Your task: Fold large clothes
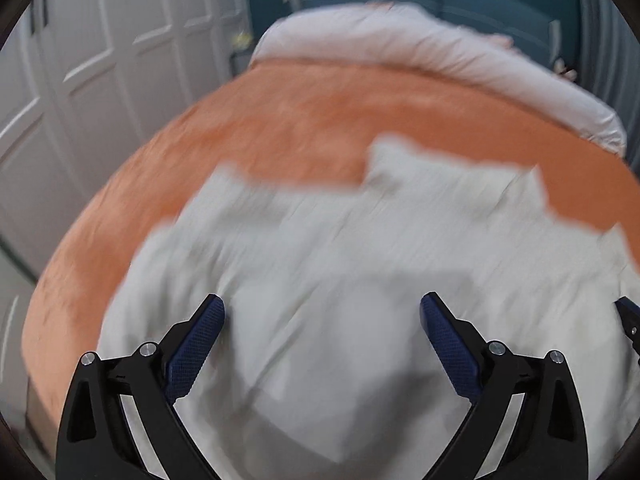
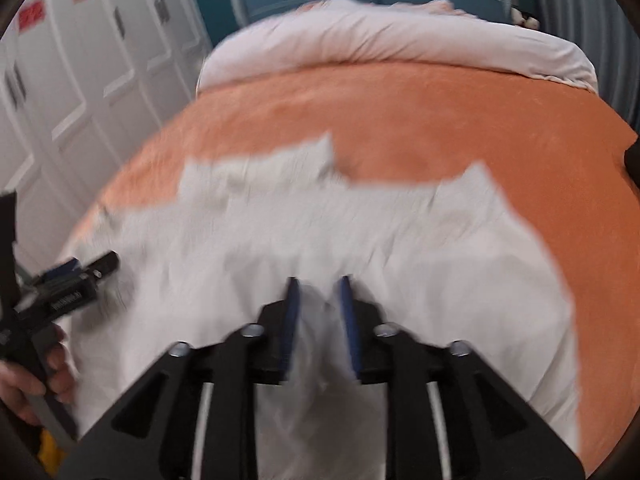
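Left wrist: left gripper (image 1: 322, 308) jaws wide apart, empty, over white garment (image 1: 360, 248) spread on bed's orange blanket (image 1: 304, 120), near edge. Right wrist: right gripper (image 2: 320, 292) jaws slightly apart, garment fold between pads, grip unclear w/ blur.

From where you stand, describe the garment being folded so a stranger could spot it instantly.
Find the bed with the orange blanket and the pale pink rolled duvet at its far end. The garment is the wrinkled white cloth spread on the blanket's near part. It is the only white, flat, creased piece there.
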Demonstrator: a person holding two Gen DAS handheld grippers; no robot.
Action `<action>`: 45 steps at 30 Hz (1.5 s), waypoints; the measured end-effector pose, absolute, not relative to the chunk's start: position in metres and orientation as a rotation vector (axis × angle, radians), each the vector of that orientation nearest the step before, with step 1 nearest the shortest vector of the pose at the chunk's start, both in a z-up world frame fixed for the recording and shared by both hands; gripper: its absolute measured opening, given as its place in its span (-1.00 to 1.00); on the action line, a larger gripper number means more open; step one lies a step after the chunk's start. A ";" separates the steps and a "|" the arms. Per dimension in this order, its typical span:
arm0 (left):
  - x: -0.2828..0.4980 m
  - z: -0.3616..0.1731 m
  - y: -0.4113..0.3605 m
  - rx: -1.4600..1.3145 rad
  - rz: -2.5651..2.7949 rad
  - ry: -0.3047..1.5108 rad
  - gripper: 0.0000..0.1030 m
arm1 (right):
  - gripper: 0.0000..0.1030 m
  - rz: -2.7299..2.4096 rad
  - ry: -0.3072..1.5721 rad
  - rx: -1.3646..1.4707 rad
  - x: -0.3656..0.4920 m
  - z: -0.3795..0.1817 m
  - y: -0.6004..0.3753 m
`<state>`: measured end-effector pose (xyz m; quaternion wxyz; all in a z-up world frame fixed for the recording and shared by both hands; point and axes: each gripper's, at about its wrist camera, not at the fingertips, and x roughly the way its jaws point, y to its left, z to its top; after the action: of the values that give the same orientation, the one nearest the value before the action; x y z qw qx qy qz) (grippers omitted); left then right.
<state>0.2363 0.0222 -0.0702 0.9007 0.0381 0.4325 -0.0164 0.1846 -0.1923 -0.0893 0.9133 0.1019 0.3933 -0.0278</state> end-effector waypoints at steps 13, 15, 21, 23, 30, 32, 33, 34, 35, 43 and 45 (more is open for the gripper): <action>0.254 -0.027 0.097 -0.113 0.001 0.804 0.90 | 0.34 -0.270 0.711 0.412 0.159 -0.046 -0.279; 0.277 -0.027 0.117 -0.143 0.062 0.794 0.90 | 0.34 -0.342 0.770 0.462 0.177 -0.055 -0.312; 0.324 -0.070 0.130 -0.278 0.018 1.037 0.00 | -0.85 -0.298 0.935 0.443 0.218 -0.080 -0.312; 0.309 -0.055 0.128 -0.279 -0.007 0.971 -0.58 | -0.91 -0.232 0.765 0.431 0.191 -0.041 -0.300; 0.286 -0.051 0.119 -0.225 -0.052 0.930 -0.58 | -0.92 -0.234 0.711 0.469 0.143 -0.049 -0.316; 0.299 -0.079 0.107 -0.182 0.000 0.972 -0.44 | -0.78 -0.267 0.855 0.487 0.165 -0.099 -0.321; 0.301 -0.084 0.103 -0.161 0.030 0.964 -0.41 | -0.74 -0.282 0.869 0.484 0.171 -0.112 -0.322; 0.302 -0.083 0.097 -0.139 0.052 0.965 -0.39 | -0.72 -0.295 0.872 0.491 0.174 -0.113 -0.321; 0.302 -0.080 0.095 -0.126 0.065 0.963 -0.36 | -0.71 -0.307 0.878 0.501 0.176 -0.110 -0.321; 0.262 0.009 0.104 -0.154 0.085 0.731 0.19 | -0.65 -0.328 0.656 0.396 0.149 -0.019 -0.295; 0.269 0.009 0.084 -0.153 0.031 0.751 0.21 | -0.65 -0.214 0.673 0.415 0.173 -0.013 -0.267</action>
<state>0.2686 0.0842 0.0088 0.9273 -0.0748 0.3664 0.0150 0.1733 -0.2665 -0.0134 0.9173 0.2015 0.3273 -0.1042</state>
